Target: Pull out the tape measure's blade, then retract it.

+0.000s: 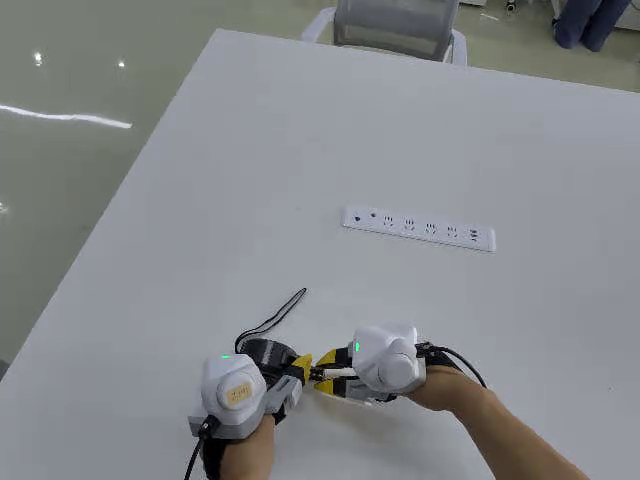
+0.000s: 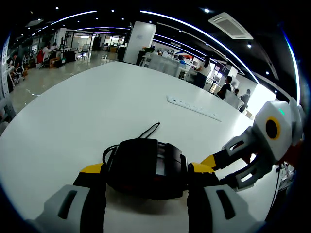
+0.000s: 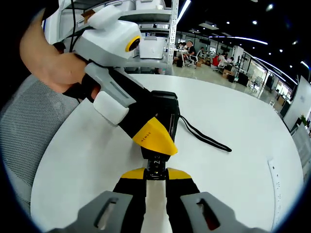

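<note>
Close to the person, the left gripper (image 2: 146,171) squeezes the black tape measure (image 3: 163,109) by its sides, low down at the white table (image 1: 250,150). The right gripper (image 3: 155,174) faces it, with its yellow jaws pinched on the tip of the blade (image 3: 155,165), which is barely out. A thin black strap (image 1: 275,318) trails from the tape measure, a white power strip (image 1: 418,227) lies farther off, and a grey chair (image 1: 395,22) stands at the far edge.

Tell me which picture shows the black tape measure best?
The left gripper view: the tape measure sits big between the left tongs. The right gripper view shows it half behind those tongs; the head view, tiny.
</note>
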{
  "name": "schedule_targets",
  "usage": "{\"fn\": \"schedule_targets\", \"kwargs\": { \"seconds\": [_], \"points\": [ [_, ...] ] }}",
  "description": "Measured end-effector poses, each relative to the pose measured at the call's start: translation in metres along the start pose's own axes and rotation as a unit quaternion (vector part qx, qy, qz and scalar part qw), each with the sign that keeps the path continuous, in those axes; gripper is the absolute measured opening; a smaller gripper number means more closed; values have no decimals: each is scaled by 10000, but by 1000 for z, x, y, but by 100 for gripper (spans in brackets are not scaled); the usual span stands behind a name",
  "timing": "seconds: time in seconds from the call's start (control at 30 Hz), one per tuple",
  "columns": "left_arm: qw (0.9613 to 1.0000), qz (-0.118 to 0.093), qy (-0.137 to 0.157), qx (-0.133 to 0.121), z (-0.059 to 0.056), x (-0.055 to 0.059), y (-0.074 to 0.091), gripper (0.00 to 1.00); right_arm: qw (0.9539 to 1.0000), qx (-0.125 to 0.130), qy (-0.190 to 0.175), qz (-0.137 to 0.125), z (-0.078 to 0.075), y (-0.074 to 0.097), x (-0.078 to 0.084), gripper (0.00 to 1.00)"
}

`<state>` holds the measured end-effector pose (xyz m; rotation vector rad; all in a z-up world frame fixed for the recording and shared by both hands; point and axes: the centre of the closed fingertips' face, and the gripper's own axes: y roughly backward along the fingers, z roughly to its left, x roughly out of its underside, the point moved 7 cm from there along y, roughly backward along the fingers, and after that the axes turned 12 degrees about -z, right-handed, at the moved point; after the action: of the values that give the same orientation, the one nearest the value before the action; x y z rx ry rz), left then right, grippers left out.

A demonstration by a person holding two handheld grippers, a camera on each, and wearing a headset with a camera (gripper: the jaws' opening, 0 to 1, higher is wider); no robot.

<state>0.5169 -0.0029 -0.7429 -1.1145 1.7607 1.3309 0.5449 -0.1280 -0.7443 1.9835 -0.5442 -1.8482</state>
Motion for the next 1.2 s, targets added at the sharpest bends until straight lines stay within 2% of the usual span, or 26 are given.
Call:
{"fn": "schedule_targets", "kwargs": {
  "seconds": [1.2],
  "points": [
    [10000,-11,85,-5,3,-1,0,65,10000,62,-7,2,-1,-14,-6,13]
  ]
}}
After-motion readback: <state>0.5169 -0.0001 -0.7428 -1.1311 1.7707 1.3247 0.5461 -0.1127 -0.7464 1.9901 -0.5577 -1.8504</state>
